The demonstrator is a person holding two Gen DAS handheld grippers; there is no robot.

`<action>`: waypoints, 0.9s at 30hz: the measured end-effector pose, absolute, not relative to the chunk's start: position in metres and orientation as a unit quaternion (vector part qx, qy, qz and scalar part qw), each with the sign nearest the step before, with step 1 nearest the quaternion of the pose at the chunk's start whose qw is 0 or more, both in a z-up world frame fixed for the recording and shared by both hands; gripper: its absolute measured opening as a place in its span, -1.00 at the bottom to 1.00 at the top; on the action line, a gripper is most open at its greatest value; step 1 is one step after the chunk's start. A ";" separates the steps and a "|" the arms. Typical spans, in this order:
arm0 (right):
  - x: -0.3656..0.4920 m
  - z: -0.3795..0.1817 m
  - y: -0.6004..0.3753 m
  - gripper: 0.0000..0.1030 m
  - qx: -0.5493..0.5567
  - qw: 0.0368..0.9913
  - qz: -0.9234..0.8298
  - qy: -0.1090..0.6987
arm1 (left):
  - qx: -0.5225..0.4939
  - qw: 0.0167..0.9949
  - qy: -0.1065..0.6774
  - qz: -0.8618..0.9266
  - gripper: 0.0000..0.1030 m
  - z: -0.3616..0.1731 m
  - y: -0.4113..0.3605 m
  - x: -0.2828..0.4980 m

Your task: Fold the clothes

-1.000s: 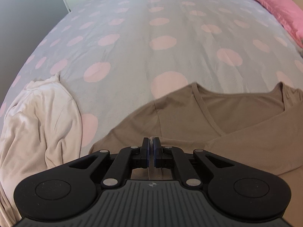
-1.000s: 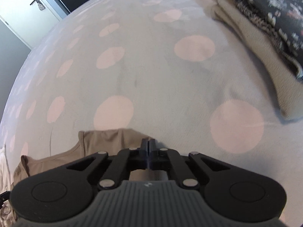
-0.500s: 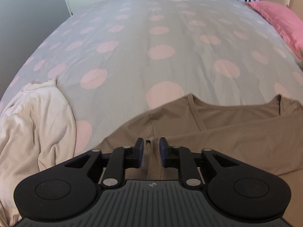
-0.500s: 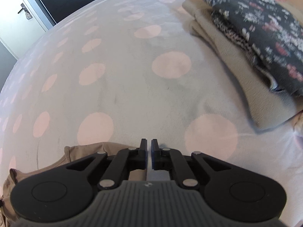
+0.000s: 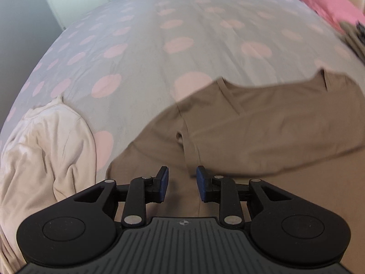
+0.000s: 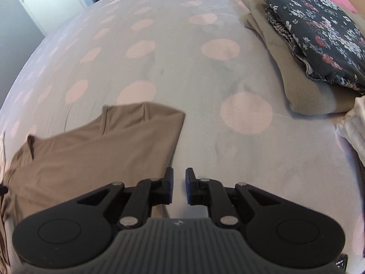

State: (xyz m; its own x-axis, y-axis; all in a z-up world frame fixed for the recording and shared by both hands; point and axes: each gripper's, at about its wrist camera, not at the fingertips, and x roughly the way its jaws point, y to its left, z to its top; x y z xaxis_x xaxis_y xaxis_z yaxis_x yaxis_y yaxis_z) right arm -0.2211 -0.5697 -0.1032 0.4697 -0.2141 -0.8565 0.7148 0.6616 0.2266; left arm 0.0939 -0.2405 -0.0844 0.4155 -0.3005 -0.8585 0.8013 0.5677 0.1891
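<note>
Both tongs pitched steeply down at the bed [image 5: 141,64]. Left tongs [image 5: 181,182] sit over the brown shirt [image 5: 262,132], which lies flat on the bed, sleeve folded across; its lower part is cut off behind my rig. Left view is motion-blurred. Left jaws opening, moderate gap, pads clear of the fabric below. Right tongs [image 6: 178,188] at the shirt's [image 6: 91,150] right edge, jaws opening, narrow gap, nothing gripped. Cream garment [image 5: 45,150] far left, folded stack [image 6: 308,52] right.

Taupe-brown V-neck jersey top [image 5: 262,132]: lower part hidden behind gripper body, right side cut by frame edge. Crumpled cream cotton garment [image 5: 45,150] cut at left edge. Folded clothes stack [image 5: 355,34] blurred, cropped.
</note>
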 end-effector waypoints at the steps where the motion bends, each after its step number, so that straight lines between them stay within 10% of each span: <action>1: -0.225 -0.103 -0.565 -0.59 0.290 0.807 -0.283 0.429 | 0.319 0.780 0.404 -0.355 -0.52 -0.089 -0.240 0.091; 10: -0.238 -0.102 -0.509 -0.44 0.172 0.840 -0.226 0.462 | 0.329 0.774 0.386 -0.380 -0.52 -0.103 -0.255 0.082; 18: -0.223 -0.123 -0.484 -0.43 0.052 0.849 -0.216 0.479 | 0.313 0.760 0.422 -0.383 -1.00 -0.093 -0.260 0.083; 21: -0.218 -0.125 -0.490 -0.92 0.063 0.844 -0.220 0.485 | 0.308 0.750 0.448 -0.378 -1.00 -0.088 -0.255 0.090; 27: -0.220 -0.126 -0.491 -1.00 0.065 0.832 -0.231 0.501 | 0.312 0.753 0.464 -0.347 -0.99 -0.095 -0.245 0.104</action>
